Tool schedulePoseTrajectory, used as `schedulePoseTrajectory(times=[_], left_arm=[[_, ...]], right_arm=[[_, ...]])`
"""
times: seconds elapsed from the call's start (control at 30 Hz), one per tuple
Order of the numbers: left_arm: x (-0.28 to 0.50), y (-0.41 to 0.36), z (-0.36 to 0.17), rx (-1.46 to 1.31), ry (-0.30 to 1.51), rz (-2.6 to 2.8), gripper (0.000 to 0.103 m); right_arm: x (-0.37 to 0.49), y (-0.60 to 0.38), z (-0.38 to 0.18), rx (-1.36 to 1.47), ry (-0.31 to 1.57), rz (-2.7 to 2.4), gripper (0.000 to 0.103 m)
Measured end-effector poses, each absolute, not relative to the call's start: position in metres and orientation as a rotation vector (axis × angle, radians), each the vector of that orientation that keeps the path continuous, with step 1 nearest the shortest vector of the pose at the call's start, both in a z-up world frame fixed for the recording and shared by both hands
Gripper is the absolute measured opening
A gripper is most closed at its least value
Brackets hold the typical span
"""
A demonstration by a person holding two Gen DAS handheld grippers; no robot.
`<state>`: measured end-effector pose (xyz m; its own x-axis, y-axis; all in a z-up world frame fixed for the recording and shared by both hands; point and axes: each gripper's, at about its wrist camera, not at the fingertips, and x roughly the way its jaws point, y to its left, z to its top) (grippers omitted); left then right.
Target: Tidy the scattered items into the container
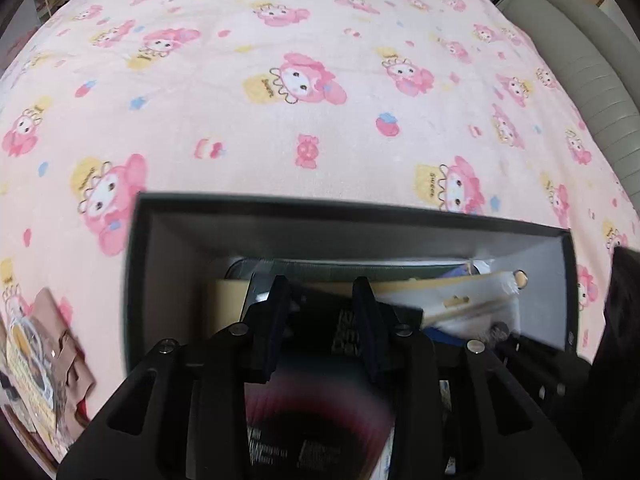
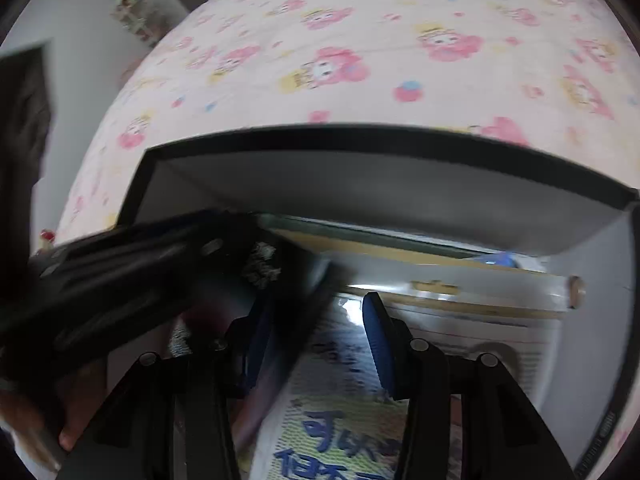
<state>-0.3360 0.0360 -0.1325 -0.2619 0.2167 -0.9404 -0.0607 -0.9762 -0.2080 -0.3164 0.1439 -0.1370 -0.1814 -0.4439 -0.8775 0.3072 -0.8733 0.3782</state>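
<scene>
Hovering over the open box [image 1: 568, 280], both grippers point steeply down into it, which marks the depositing step of the tidying task. The box has a black rim and pale grey inner walls; it rests on a pink cartoon-print blanket [image 1: 320, 80] and already holds flat packets, among them a clear-wrapped one [image 1: 472, 300] against the right wall.

The left gripper [image 1: 322, 320] pinches a dark booklet [image 1: 320, 412] with a red-and-black cover between its fingers; the booklet's far end reaches down inside the box. In the right wrist view this same gripper enters from the left as a blurred dark mass above the box's left half.

The right gripper [image 2: 320, 344] has its blue-padded fingers [image 2: 378, 344] partly spread. A printed packet with blue characters [image 2: 340, 440] fills the space beneath them, but blur hides whether the pads press on it or merely stand above it, so a grip cannot be told.

One scattered item remains outside: a brown packet [image 1: 44, 356] lies on the blanket, left of the box and near its front corner.

Judged from this layout, the next move calls for the left gripper to lower the booklet flat onto the stack and spread its fingers, while keeping clear of the right gripper, since the two work close together. The brown packet would then be the next thing to fetch.
</scene>
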Motion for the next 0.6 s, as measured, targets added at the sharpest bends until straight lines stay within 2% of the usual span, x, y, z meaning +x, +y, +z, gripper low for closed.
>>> schedulePoseTrajectory(times=[0.1, 0.3, 0.43, 0.6], left_arm=[[-0.341, 0.040, -0.137, -1.802, -0.119, 2.400, 0.039], [-0.349, 0.043, -0.141, -1.953, -0.083, 2.363, 0.039], [-0.346, 0.049, -0.142, -1.976, 0.017, 2.354, 0.040], [-0.341, 0.040, -0.141, -1.979, -0.008, 2.386, 0.040]], right_arm=[[-0.310, 0.136, -0.135, 1.546, -0.175, -2.028, 0.043], [-0.311, 0.146, -0.133, 1.532, -0.325, -1.936, 0.043], [-0.310, 0.159, -0.131, 1.584, -0.220, -2.107, 0.043], [-0.309, 0.177, -0.119, 1.597, -0.085, -2.327, 0.043]])
